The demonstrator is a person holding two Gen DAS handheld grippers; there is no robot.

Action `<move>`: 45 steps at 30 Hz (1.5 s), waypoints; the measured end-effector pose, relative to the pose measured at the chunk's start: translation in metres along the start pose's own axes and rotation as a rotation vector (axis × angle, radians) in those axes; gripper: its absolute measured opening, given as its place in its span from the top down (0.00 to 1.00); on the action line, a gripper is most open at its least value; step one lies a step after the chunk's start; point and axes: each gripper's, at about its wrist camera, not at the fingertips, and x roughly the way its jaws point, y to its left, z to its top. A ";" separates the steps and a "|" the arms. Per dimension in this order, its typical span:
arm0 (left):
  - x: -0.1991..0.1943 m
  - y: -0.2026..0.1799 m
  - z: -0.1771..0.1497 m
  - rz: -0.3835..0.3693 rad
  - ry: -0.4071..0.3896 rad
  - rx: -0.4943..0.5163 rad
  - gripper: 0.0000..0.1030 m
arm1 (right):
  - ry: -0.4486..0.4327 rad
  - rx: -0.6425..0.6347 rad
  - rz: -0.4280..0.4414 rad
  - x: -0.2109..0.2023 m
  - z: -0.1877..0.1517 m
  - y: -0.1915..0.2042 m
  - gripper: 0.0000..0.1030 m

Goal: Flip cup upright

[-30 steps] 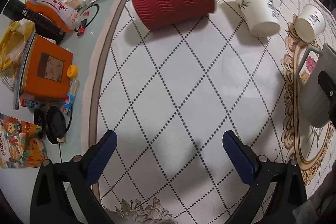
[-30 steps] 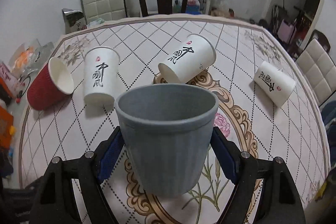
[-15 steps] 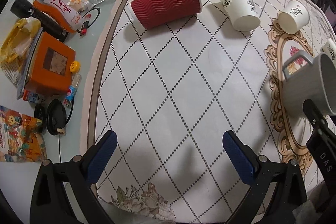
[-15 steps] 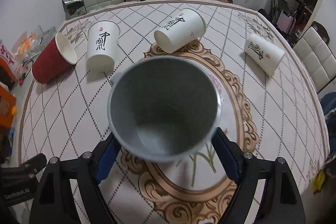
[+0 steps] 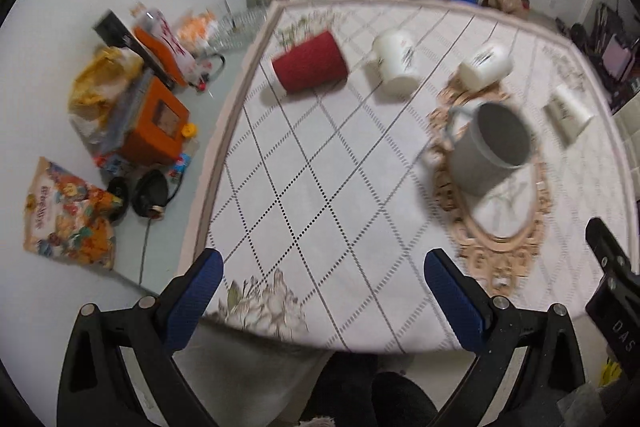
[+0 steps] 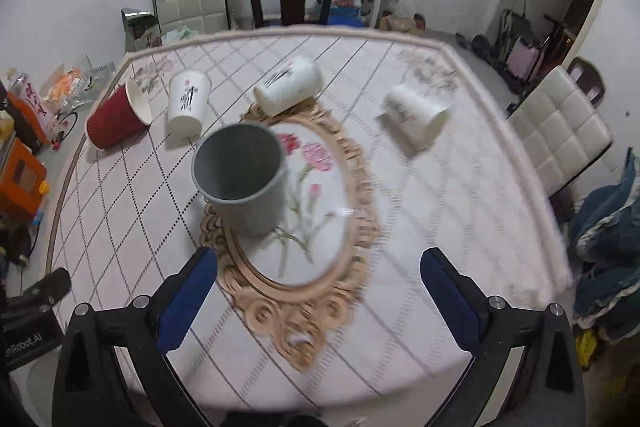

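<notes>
Seen from the left wrist, the left tool (image 5: 320,277) hangs with jaws spread wide and empty above the near edge of the bench (image 5: 304,163), while the grey cup (image 5: 488,149) stands upright on the floral medallion (image 5: 504,223); a red cup (image 5: 310,67) lies on its side beyond it. From the right wrist, the right tool (image 6: 319,279) is likewise open and empty, near the grey cup (image 6: 242,177), which sits mouth up on the medallion's left rim, three white paper cups (image 6: 188,105) lying toppled behind.
</notes>
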 end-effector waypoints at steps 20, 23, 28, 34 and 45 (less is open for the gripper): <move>-0.178 0.023 -0.035 -0.059 -0.223 -0.033 0.00 | -0.162 -0.012 0.056 -0.223 -0.004 -0.065 0.00; -0.180 0.024 -0.036 -0.064 -0.225 -0.034 0.00 | -0.172 -0.012 0.049 -0.231 -0.005 -0.063 0.00; -0.185 0.027 -0.040 -0.067 -0.234 -0.042 0.00 | -0.170 -0.008 0.046 -0.237 -0.006 -0.063 0.00; -0.185 0.027 -0.041 -0.078 -0.231 -0.039 0.00 | -0.169 -0.005 0.041 -0.238 -0.007 -0.064 0.00; -0.185 0.025 -0.043 -0.084 -0.231 -0.038 0.00 | -0.162 -0.013 0.045 -0.236 -0.009 -0.066 0.00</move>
